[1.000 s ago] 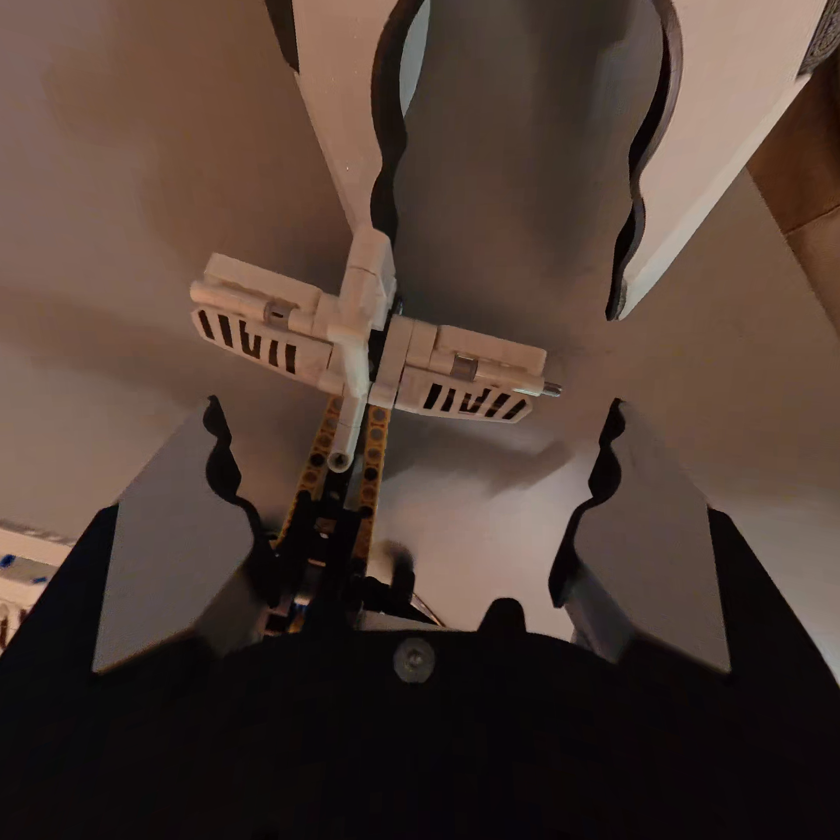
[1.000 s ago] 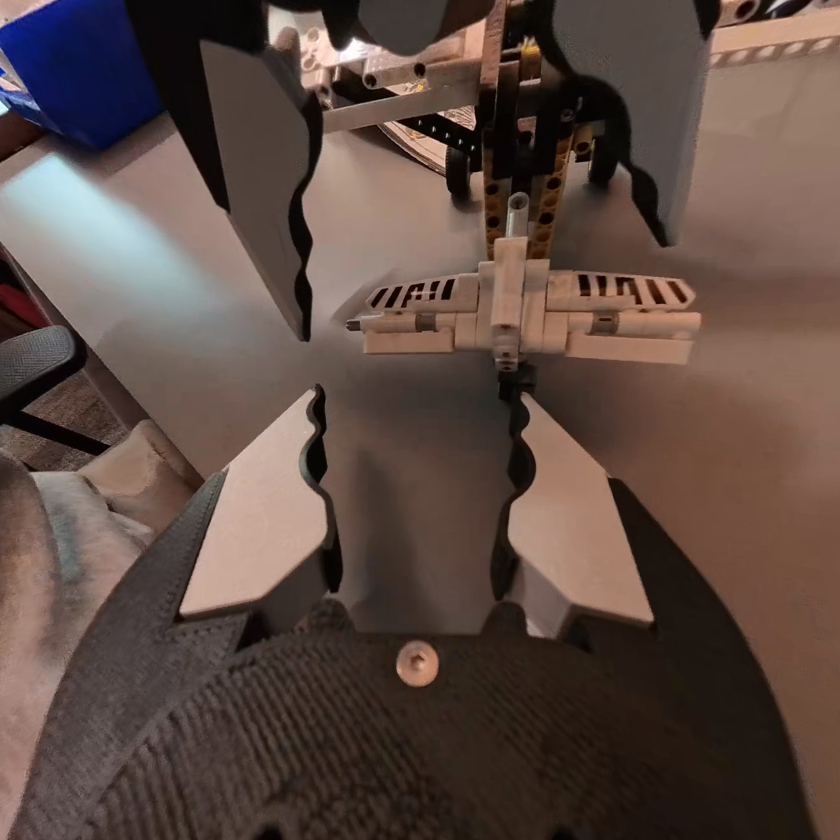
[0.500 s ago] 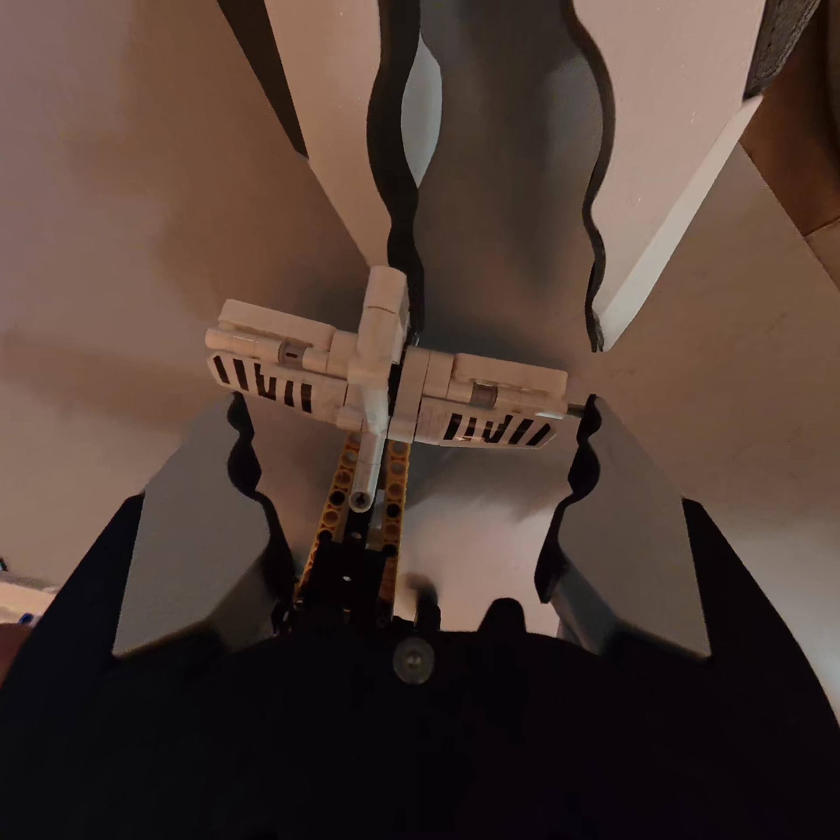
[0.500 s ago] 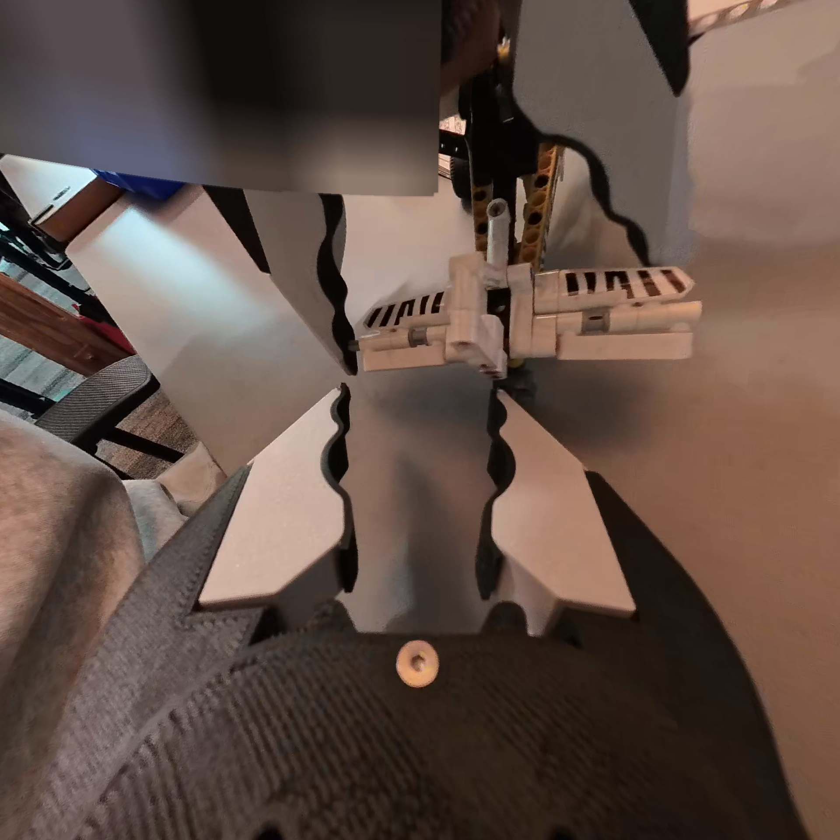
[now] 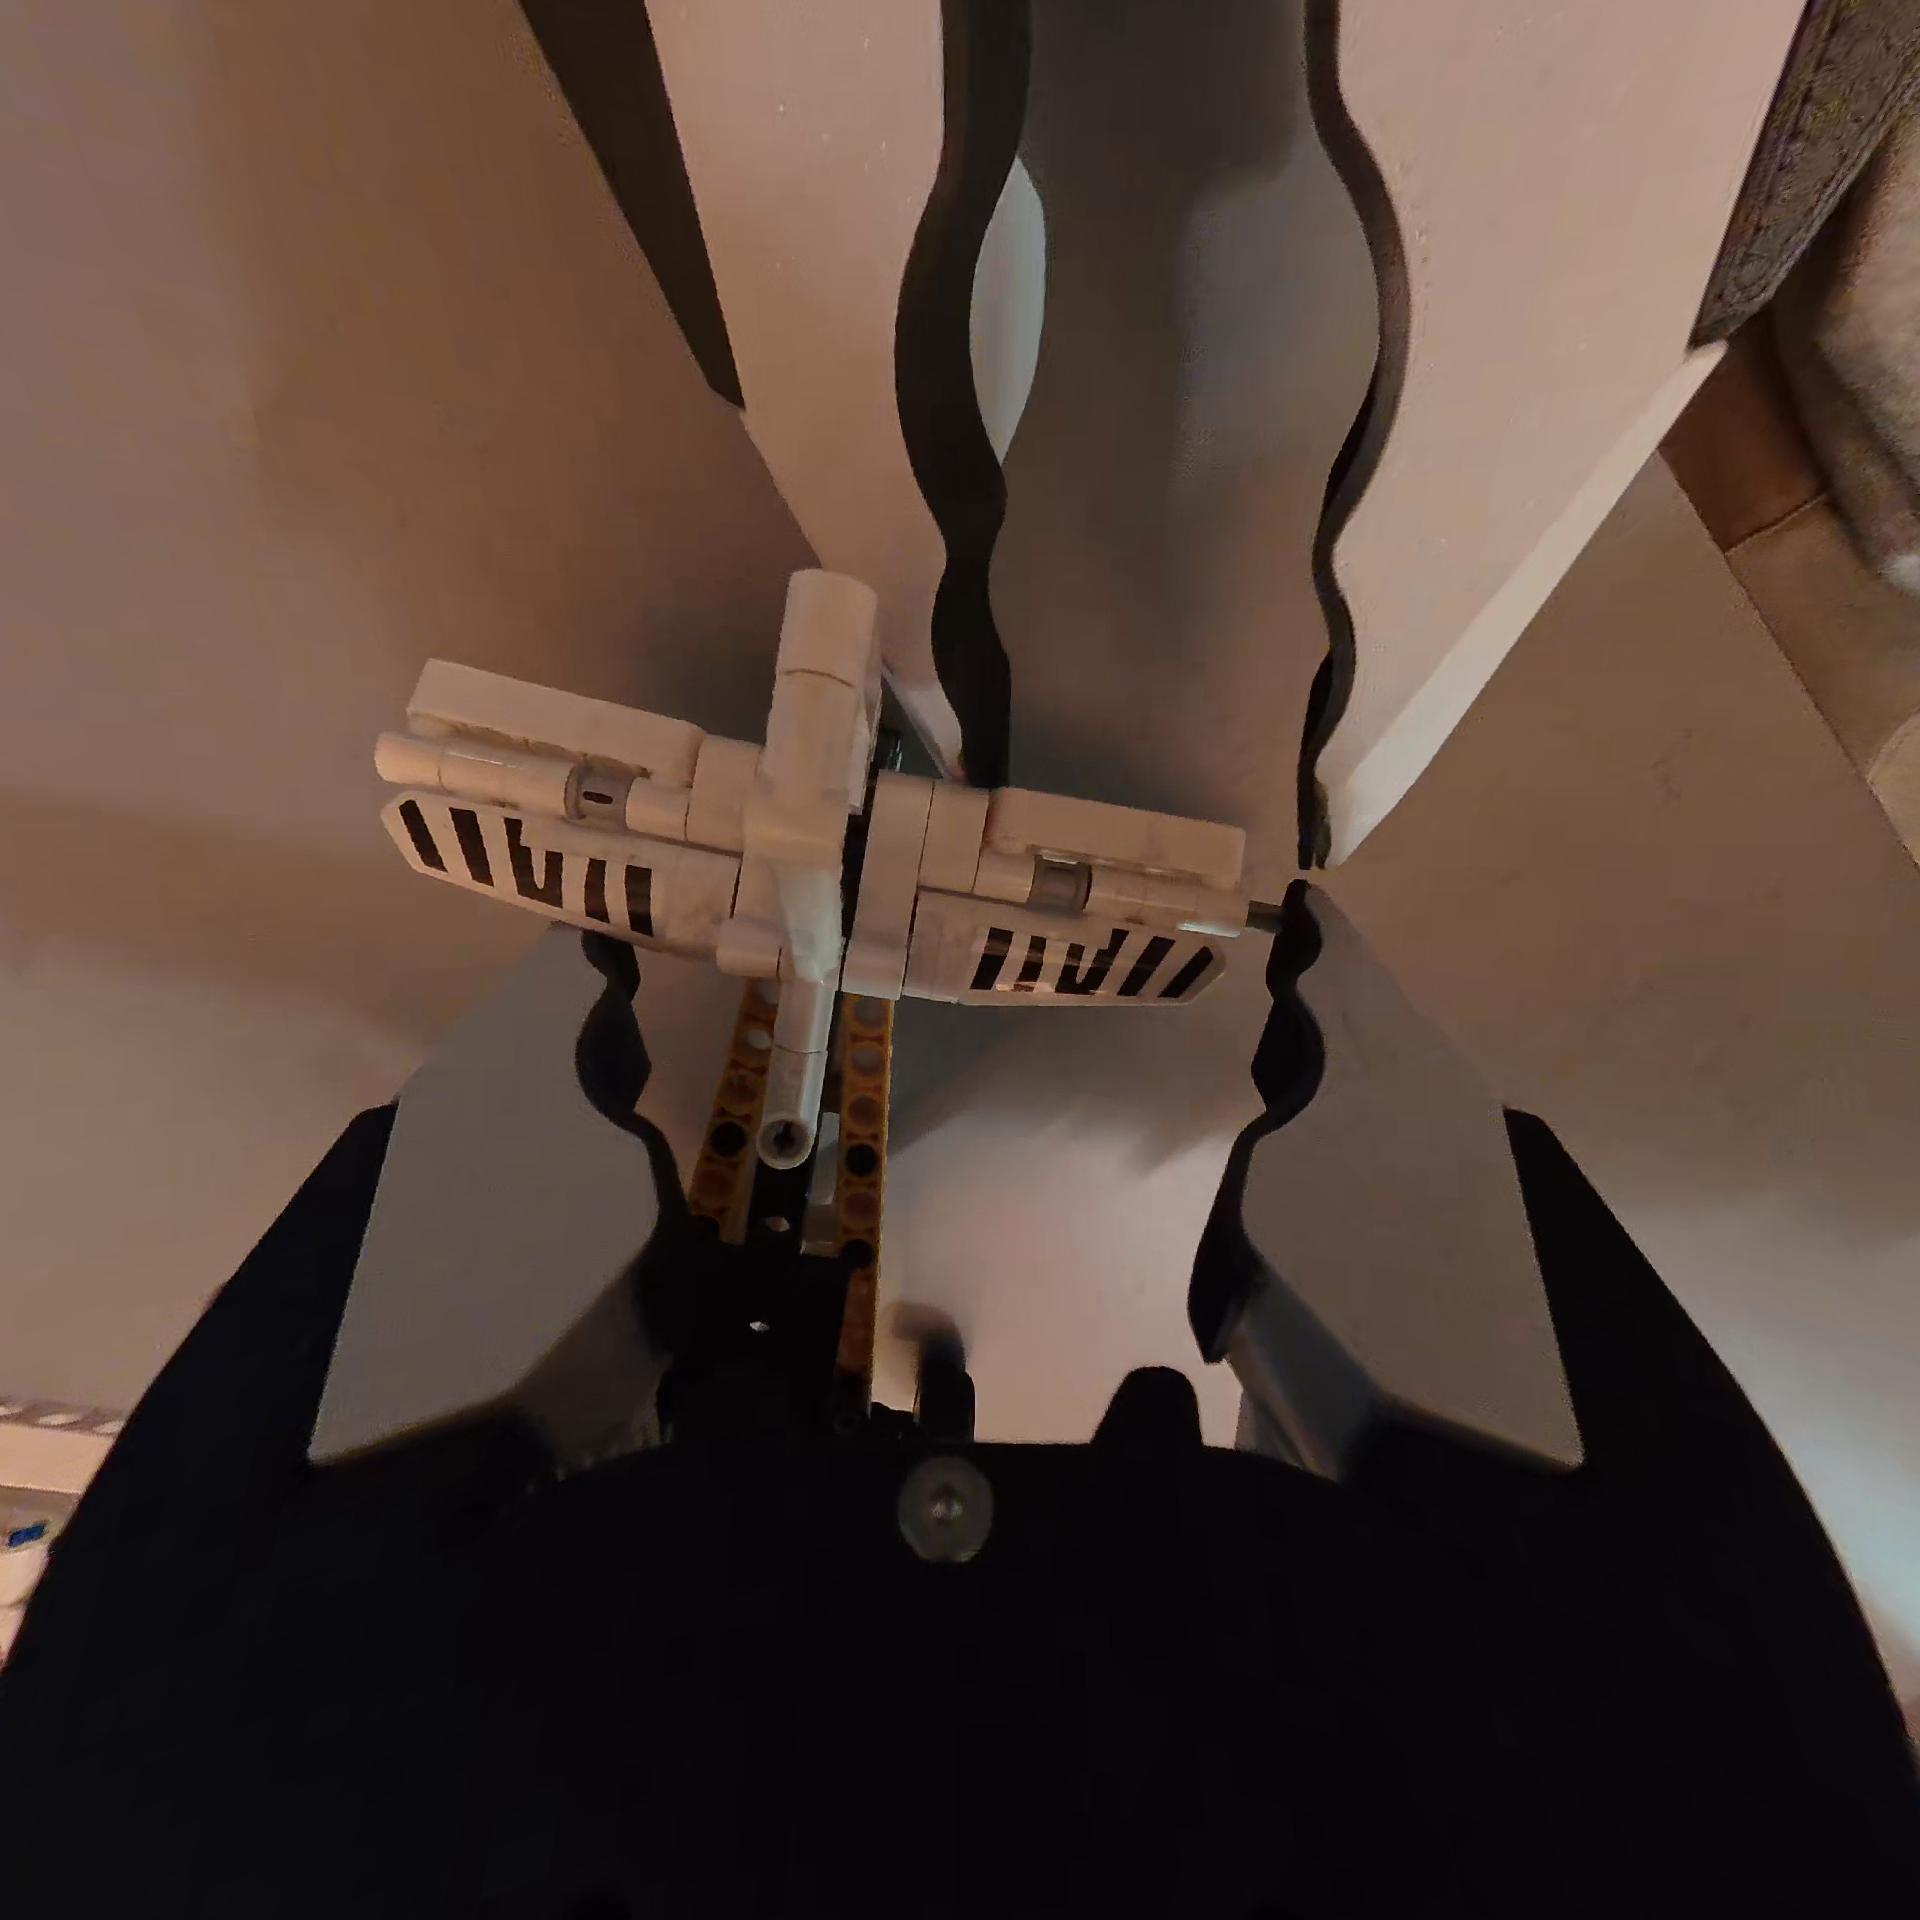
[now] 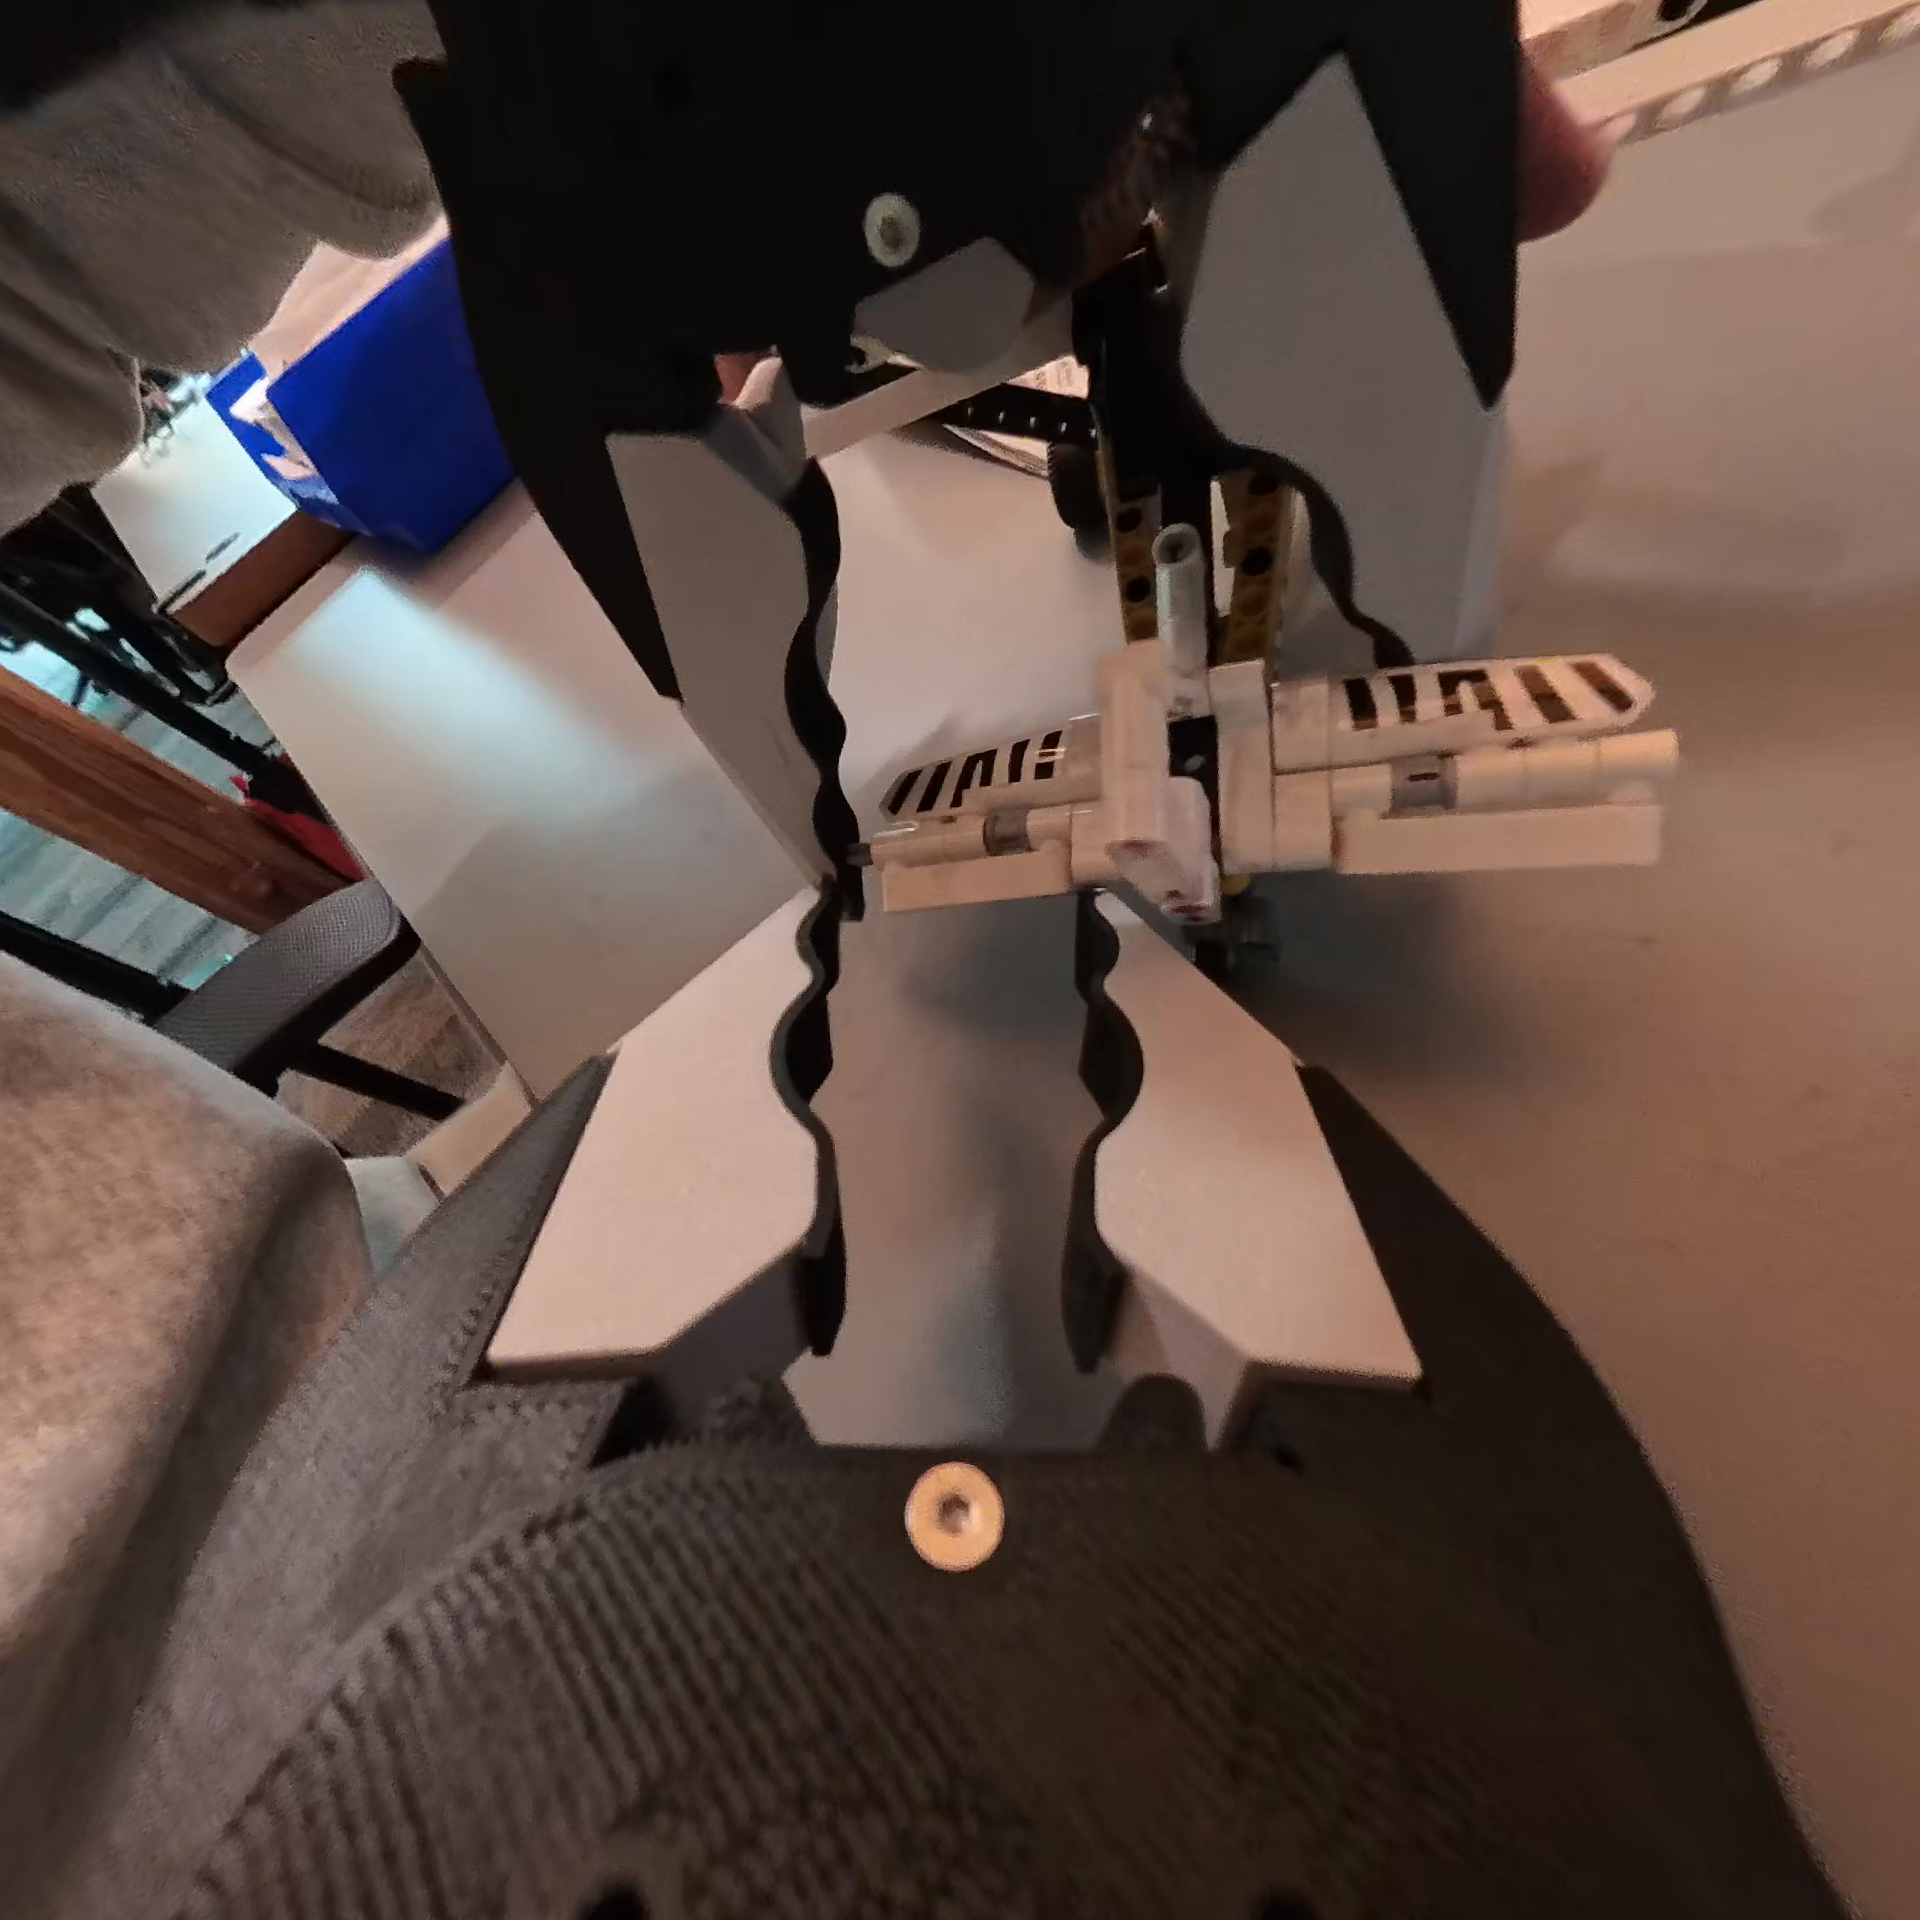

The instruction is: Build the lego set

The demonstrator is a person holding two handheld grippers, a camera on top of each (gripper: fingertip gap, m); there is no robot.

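My left tool (image 5: 945,935) stands released around the yellow-and-black beam (image 5: 862,1091) carrying the white winged assembly (image 5: 810,862) above the counter (image 5: 208,520). My right tool (image 6: 956,914), parted, meets its centre; next I judge I should clench there.

Left claw (image 5: 940,940) and right claw (image 6: 961,914) face each other tip to tip over the table (image 6: 1714,1143), with the lego wing piece (image 5: 810,883) between them. The wing piece sits crosswise on the end of a beam (image 5: 800,1122) that runs back between the left claw's fingers (image 5: 499,1226). Box (image 6: 384,416) and chair (image 6: 301,977) lie left of the right claw, box on the table behind, chair off the table edge.
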